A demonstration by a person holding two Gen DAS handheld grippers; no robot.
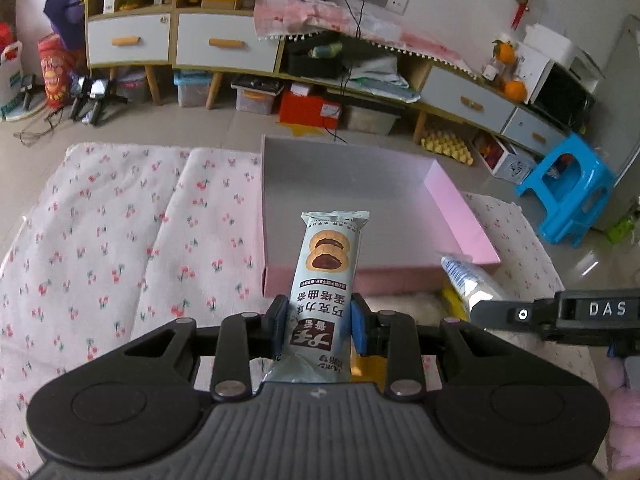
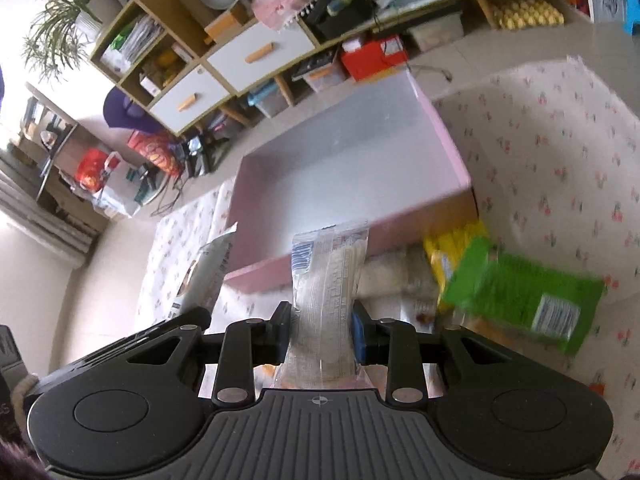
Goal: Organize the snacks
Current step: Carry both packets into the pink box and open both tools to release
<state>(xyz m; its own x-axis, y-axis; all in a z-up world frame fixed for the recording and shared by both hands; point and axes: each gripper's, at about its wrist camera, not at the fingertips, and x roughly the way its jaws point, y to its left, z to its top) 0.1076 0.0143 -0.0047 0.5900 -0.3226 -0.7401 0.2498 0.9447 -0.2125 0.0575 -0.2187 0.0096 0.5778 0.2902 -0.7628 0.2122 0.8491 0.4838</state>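
Left gripper [image 1: 319, 326]: clamped low on an upright biscuit packet [image 1: 325, 280], lifted clear to carry.
Right gripper [image 2: 322, 330]: clamped on a clear wrapped snack [image 2: 327, 304].
Pink box [image 1: 460, 216]: open and empty, just beyond both.
Right view only: green packet [image 2: 520, 300], blurred, probably loose on the cloth.
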